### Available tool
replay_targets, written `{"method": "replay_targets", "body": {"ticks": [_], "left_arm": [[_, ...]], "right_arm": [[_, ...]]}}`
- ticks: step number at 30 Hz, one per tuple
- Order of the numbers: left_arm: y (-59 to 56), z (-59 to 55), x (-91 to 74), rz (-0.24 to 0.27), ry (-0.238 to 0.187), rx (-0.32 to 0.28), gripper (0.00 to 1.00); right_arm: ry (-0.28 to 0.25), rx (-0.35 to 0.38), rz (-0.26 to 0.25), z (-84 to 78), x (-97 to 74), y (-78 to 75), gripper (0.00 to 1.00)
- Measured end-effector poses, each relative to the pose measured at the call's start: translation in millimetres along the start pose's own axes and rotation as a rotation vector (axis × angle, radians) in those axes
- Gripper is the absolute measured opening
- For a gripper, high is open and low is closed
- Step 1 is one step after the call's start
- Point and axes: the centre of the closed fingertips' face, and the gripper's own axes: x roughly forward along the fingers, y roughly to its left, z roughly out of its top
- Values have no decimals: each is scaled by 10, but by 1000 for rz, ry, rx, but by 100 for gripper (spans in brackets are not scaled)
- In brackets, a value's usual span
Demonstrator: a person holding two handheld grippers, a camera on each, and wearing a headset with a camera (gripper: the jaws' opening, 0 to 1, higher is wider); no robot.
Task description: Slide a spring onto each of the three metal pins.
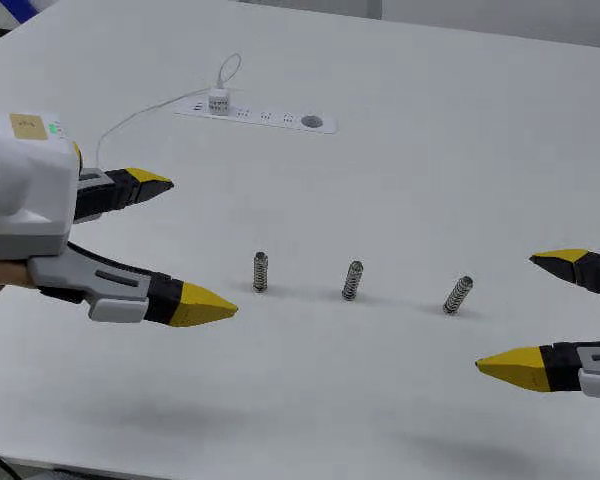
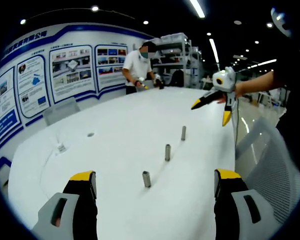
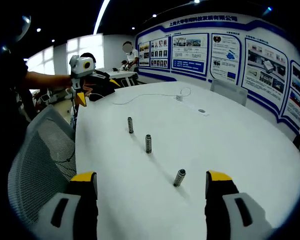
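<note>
Three short springs stand in a row on the white table (image 1: 410, 180), each on a pin: the left spring (image 1: 260, 271), the middle spring (image 1: 352, 280) and the right spring (image 1: 458, 294), which leans. My left gripper (image 1: 185, 245) hovers open to the left of the row, nothing between its yellow-tipped fingers. My right gripper (image 1: 520, 315) hangs open at the right edge, beyond the leaning spring, also holding nothing. The left gripper view looks down the row from the near spring (image 2: 146, 179); the right gripper view has the leaning spring (image 3: 179, 177) nearest.
A white power strip (image 1: 255, 113) with a plugged charger and cable lies at the back of the table. A mesh chair (image 3: 40, 160) stands by the table's edge. A person (image 2: 137, 67) stands at the table's far end.
</note>
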Motion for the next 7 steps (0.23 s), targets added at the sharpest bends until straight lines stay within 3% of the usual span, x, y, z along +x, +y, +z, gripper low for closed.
{"method": "replay_targets", "body": {"ticks": [7], "left_arm": [[1,43,-6,2,2,7,100]], "right_arm": [[-7,2,-15,17,-54,-61,90]]}}
